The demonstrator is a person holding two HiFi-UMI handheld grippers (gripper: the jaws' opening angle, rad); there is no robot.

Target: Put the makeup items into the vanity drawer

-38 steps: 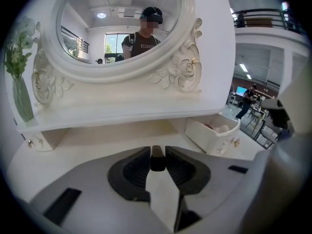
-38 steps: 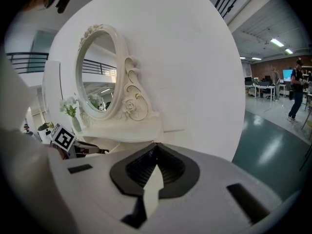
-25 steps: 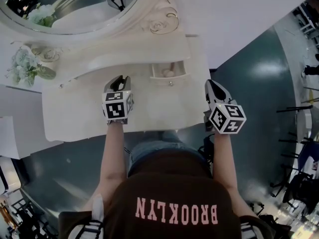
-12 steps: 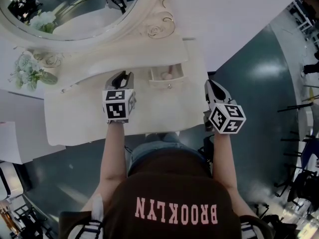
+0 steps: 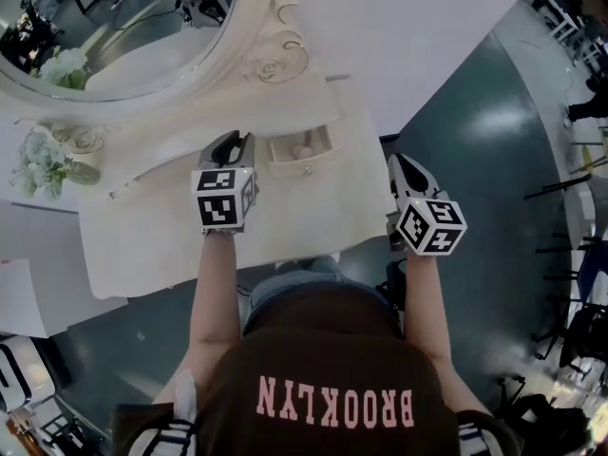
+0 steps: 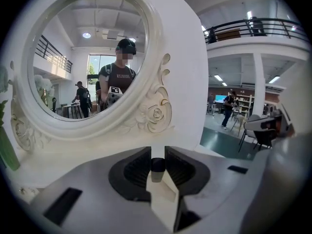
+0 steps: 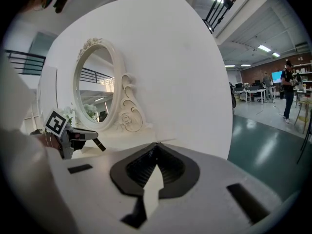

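My left gripper (image 5: 235,142) hovers over the white vanity top (image 5: 142,245), just left of the small open drawer (image 5: 302,166). Its jaws are shut on a slim dark makeup stick (image 6: 157,165), seen end-on between the pads. In the right gripper view the stick (image 7: 99,145) pokes out of the left gripper (image 7: 73,136). Something small and pinkish (image 5: 302,150) lies in the drawer. My right gripper (image 5: 399,162) hangs off the vanity's right edge, shut and empty (image 7: 157,146).
An oval mirror (image 5: 114,36) in a carved white frame (image 6: 156,113) stands behind the drawer. Pale flowers (image 5: 43,155) sit at the back left. A white wall (image 7: 185,72) backs the vanity; green floor (image 5: 475,160) lies to the right.
The head view has swung, so the vanity sits lower and further left. My left gripper now stands a little closer to the drawer. The right gripper has held its place.
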